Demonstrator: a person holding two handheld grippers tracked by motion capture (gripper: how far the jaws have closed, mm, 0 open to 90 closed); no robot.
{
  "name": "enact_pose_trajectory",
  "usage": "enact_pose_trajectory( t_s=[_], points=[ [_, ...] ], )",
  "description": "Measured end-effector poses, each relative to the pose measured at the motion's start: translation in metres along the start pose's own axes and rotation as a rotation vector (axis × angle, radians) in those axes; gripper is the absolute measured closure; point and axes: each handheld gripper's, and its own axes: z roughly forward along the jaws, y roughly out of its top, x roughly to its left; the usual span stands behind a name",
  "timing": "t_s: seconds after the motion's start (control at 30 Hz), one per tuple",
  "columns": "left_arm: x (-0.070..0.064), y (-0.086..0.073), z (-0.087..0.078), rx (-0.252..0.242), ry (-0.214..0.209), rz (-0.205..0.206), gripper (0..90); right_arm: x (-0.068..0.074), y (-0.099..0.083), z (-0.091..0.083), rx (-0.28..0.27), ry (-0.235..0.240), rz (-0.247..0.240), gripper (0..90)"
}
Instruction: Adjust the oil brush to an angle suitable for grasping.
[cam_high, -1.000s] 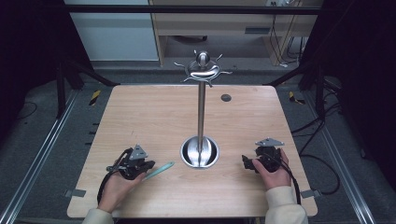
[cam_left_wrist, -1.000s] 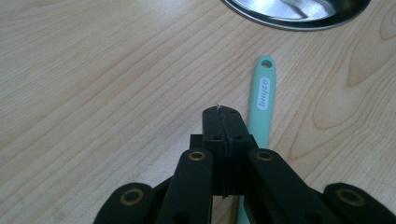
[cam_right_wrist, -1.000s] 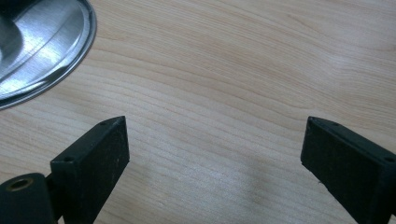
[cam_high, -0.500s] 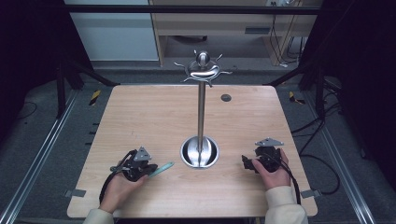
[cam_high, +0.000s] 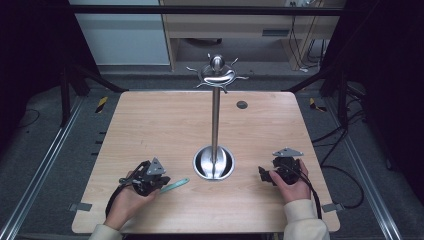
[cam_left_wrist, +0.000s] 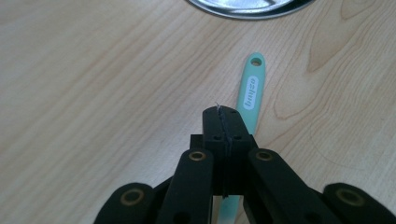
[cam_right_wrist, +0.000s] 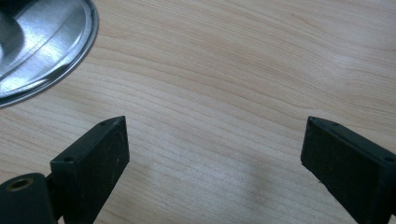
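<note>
The mint-green plastic handle (cam_left_wrist: 251, 91), printed with white lettering and pierced by a hanging hole at its far end, lies flat on the worktop (cam_high: 150, 125) at about 7 o'clock from the steel stand's round base (cam_high: 214, 162), near it but apart. What tool it belongs to cannot be told; its near end is hidden.

The left gripper (cam_left_wrist: 223, 122) has its jaws pressed together. In the left gripper view the handle runs out past the tips slightly to one side and reappears beneath the linkage, so whether the jaws pinch it or merely sit above it cannot be told. The right gripper (cam_right_wrist: 212, 154), at about 4 o'clock from the base, is spread wide over bare wood and holds nothing.

The step in hand appears to be picking up the handle, perhaps to hang it by its hole on the hooked crown (cam_high: 217, 73) atop the pole. To do that well:
- seat the grip across the handle's width;
- test with a small lift;
- leave the hole end free.
</note>
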Motion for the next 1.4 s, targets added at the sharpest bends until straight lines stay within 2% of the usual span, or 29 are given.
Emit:
enact_pose_trajectory(
  t_s=[0.03, 0.07, 0.1, 0.13, 0.17, 0.2, 0.23, 0.27, 0.33, 0.37, 0.5, 0.53, 0.77, 0.93, 1.17, 1.4],
  points=[
    [0.0, 0.002, -0.003, 0.016, 0.0, 0.009, 89.1, 0.0, 0.0, 0.0, 0.0, -0.001, 0.0, 8.4],
    [0.001, 0.004, -0.009, 0.059, 0.012, 0.036, 88.6, 0.0, 0.0, -0.001, -0.001, -0.001, 0.0, 8.4],
    [0.001, 0.004, -0.009, 0.059, 0.012, 0.036, 88.3, 0.001, 0.0, -0.001, -0.001, 0.001, 0.0, 8.4],
    [0.002, 0.006, -0.014, 0.102, 0.011, 0.063, 88.0, 0.0, 0.0, -0.001, -0.001, 0.0, 0.0, 8.4],
    [0.002, 0.006, -0.014, 0.102, 0.011, 0.063, 87.5, 0.0, 0.0, -0.001, -0.001, 0.0, 0.0, 8.4],
    [0.003, 0.007, -0.016, 0.116, 0.012, 0.069, 87.5, 0.0, 0.0, -0.001, -0.003, -0.001, -0.001, 8.4],
    [0.004, 0.01, -0.02, 0.156, 0.011, 0.086, 85.3, -0.001, 0.0, -0.001, -0.004, -0.005, -0.005, 8.4],
    [0.004, 0.01, -0.02, 0.156, 0.011, 0.086, 84.4, -0.001, 0.0, -0.001, -0.004, -0.005, -0.005, 8.4],
    [0.005, 0.013, -0.024, 0.197, 0.007, 0.093, 81.8, -0.001, 0.0, -0.002, -0.006, -0.002, 0.005, 8.4],
    [0.005, 0.013, -0.024, 0.197, 0.007, 0.093, 80.4, -0.001, 0.0, -0.002, -0.006, -0.002, 0.005, 8.4],
    [0.004, 0.014, -0.023, 0.279, -0.007, 0.123, 76.5, -0.002, 0.001, -0.003, -0.009, -0.003, 0.004, 8.4],
    [0.003, 0.013, -0.021, 0.309, -0.024, 0.13, 75.4, -0.002, 0.0, -0.003, -0.009, -0.003, 0.004, 8.4],
    [0.001, 0.011, -0.014, 0.356, -0.037, 0.132, 74.4, -0.002, 0.0, -0.003, -0.009, -0.002, 0.003, 8.4],
    [-0.002, 0.012, -0.005, 0.393, -0.059, 0.148, 71.9, -0.002, 0.0, -0.002, -0.01, 0.0, 0.01, 8.4],
    [-0.003, 0.013, 0.006, 0.434, -0.067, 0.165, 72.2, -0.002, 0.0, -0.003, -0.01, 0.0, 0.011, 8.4],
    [-0.002, 0.015, 0.01, 0.45, -0.071, 0.17, 73.1, -0.003, 0.0, -0.002, -0.011, 0.002, 0.013, 8.4]
  ],
)
